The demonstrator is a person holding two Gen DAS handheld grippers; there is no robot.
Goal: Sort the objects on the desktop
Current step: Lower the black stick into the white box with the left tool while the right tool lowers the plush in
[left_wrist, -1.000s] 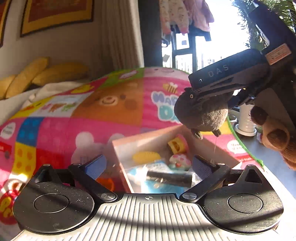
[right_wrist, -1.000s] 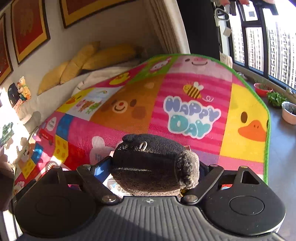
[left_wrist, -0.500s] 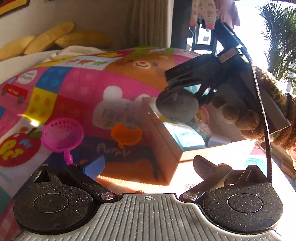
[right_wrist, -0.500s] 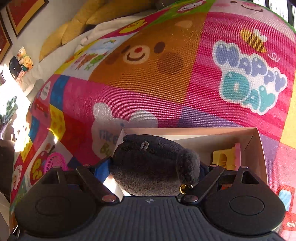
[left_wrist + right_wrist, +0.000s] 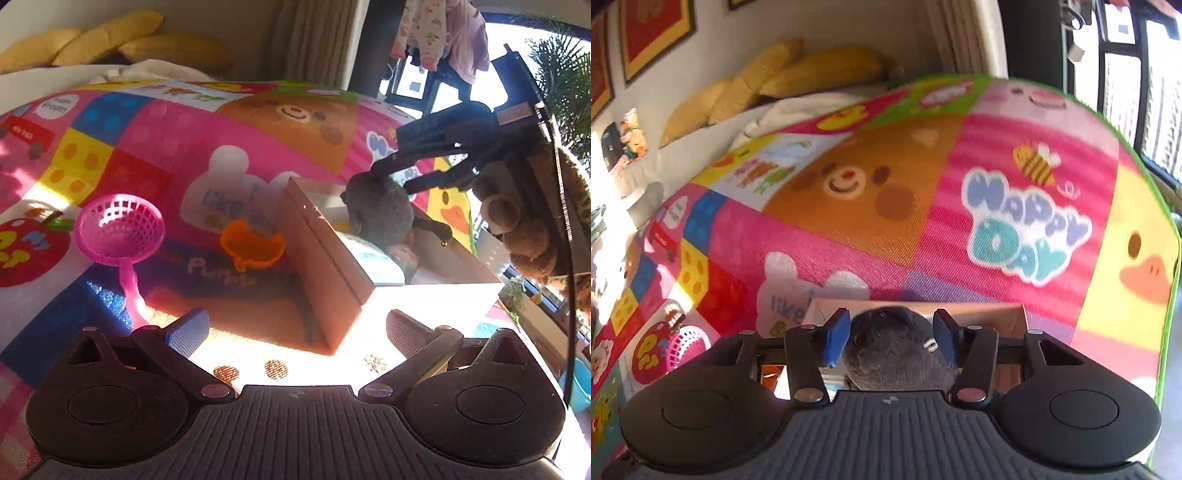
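Observation:
A dark grey plush toy (image 5: 380,214) hangs over the open cardboard box (image 5: 317,258), its lower end inside the rim. My right gripper (image 5: 391,181) grips the toy's top from above; its jaws are closing with the plush (image 5: 890,350) between the blue pads (image 5: 836,338). The right gripper (image 5: 890,332) sits above the box's far wall (image 5: 960,308). My left gripper (image 5: 295,325) stands open and empty, low over the mat at the box's near corner. A pink toy strainer (image 5: 120,229) and an orange mould (image 5: 251,245) lie on the mat left of the box.
The colourful play mat (image 5: 166,140) covers the floor. Inside the box lie a blue-and-white pack (image 5: 373,258) and other small toys. A brown fluffy bear shape (image 5: 517,229) hangs beside the right gripper. Yellow cushions (image 5: 798,77) line the back wall. Potted plants stand at the right by the window.
The right gripper came down over the box and its jaws narrowed on the plush. The left gripper swung left and sank, bringing the strainer and mould into its view.

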